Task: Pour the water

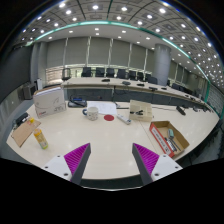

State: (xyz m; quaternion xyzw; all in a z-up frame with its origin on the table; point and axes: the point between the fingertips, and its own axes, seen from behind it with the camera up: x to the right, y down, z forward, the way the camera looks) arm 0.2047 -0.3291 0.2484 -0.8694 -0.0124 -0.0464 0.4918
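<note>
- The gripper (110,160) stands wide open with nothing between its fingers; both magenta pads (76,157) face an empty gap over the pale worktop (100,135).
- The white mug (91,113) is the landmark. It stands upright on the worktop, well beyond the fingertips, its handle apparently turned to one side.
- A small red disc (109,118) lies just beside the mug, on the side nearer the white box (141,110).
- A yellow bottle (40,137) stands well apart from the mug, nearer the gripper, beside a flat cardboard piece (25,132).
- An open cardboard box (167,138) holding loose items sits well apart from the mug on the opposite side.
- Judgement: the bottle is the likely water source and the mug the likely receiver; the contents of either cannot be told.
- Handling, as judgement: the bottle looks like light, smooth plastic that may yield if squeezed hard and slip if held loosely. Take hold across the mid-body, below the neck, with both pads square to the wall.
- The mug looks rigid and breakable; avoid knocking it when tilting the bottle over its rim.
</note>
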